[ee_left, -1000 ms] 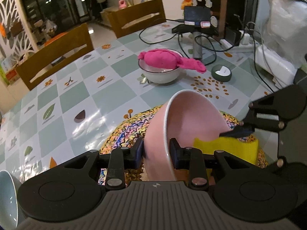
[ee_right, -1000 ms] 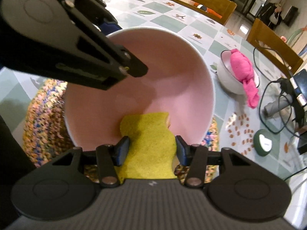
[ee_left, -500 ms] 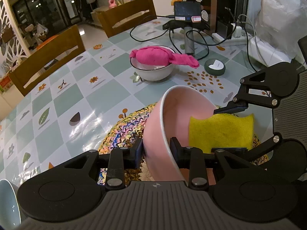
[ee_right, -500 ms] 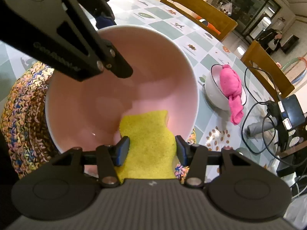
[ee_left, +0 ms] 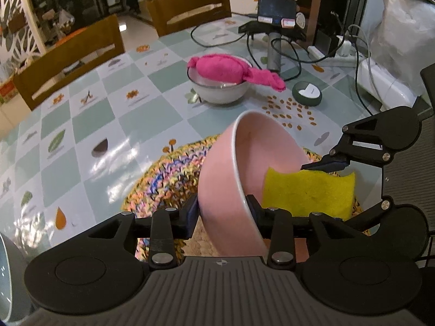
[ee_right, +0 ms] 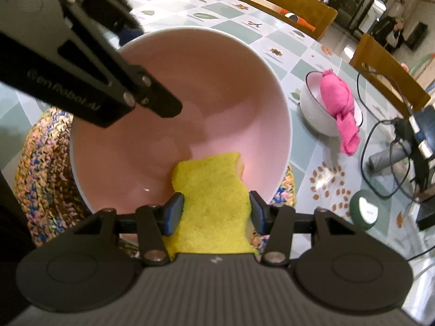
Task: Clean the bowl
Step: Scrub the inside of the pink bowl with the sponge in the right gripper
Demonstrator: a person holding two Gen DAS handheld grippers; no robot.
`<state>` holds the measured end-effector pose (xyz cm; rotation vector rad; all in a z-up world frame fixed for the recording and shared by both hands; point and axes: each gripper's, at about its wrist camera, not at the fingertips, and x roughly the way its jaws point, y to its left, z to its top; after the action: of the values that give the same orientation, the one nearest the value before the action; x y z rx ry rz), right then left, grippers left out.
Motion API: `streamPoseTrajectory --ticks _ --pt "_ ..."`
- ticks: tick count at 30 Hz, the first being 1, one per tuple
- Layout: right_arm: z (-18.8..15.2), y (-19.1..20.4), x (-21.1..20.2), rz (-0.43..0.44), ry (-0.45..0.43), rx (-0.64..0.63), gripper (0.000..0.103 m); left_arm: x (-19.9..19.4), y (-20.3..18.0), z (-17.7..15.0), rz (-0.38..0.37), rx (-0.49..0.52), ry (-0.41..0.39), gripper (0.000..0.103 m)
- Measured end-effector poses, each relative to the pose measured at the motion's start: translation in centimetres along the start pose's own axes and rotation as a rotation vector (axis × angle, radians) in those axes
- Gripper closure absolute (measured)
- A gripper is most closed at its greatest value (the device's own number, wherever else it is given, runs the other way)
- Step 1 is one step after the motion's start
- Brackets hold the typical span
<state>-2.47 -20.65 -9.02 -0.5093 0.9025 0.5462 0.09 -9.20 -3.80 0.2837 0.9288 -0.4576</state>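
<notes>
A pink bowl (ee_left: 266, 146) stands tilted on a woven multicoloured mat (ee_left: 168, 176), its mouth turned toward the right gripper. My left gripper (ee_left: 223, 209) straddles the bowl's wall, one pad outside and one inside. Its jaws are opening, but the pads still touch the wall. My right gripper (ee_right: 216, 209) is shut on a yellow sponge (ee_right: 214, 190). The sponge's front edge lies against the lower inside of the bowl (ee_right: 190, 95). In the left wrist view the sponge (ee_left: 307, 193) sits at the bowl's right rim. The left gripper's finger (ee_right: 152, 103) reaches over the bowl's upper left.
A white bowl (ee_left: 220, 92) holding a pink cloth (ee_left: 220, 66) stands further back on the checked table. A round green object (ee_left: 307, 93), cables and a phone stand lie behind it. Wooden chairs line the far edge. A grey-blue bowl (ee_left: 5, 271) sits at the lower left.
The right gripper and the sponge have drawn back from deep in the bowl toward its rim. The left gripper's jaws stand slightly wider around the bowl's wall.
</notes>
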Motion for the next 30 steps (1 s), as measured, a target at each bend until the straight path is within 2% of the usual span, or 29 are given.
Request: streamPoseTrajectory --ticks 4,7,11,13,22,30 --pt "0.0 -0.1 0.0 0.034 -0.005 0.076 0.05 0.9 0.2 -0.8 -0.04 -0.032 0.059 0.057" --pt "-0.1 0.1 -0.1 0.066 -0.012 0.131 0.049 1.5 0.4 -1.7 -0.06 -0.053 0.094 0.06" --pt "-0.1 0.7 -0.1 0.092 -0.019 0.171 0.049 1.7 1.2 -2.0 -0.03 -0.099 0.101 0.076" --pt "0.0 1.0 -0.1 0.104 -0.024 0.19 0.049 1.7 1.6 -2.2 -0.015 -0.117 0.098 0.08" --pt "0.3 2.2 -0.5 0.162 -0.057 0.257 0.049 0.4 2.0 -2.3 0.067 -0.097 0.062 0.083" --pt "1.3 3.9 -1.3 0.24 -0.079 0.248 0.049 -1.7 2.3 -2.1 0.124 -0.067 0.044 0.083"
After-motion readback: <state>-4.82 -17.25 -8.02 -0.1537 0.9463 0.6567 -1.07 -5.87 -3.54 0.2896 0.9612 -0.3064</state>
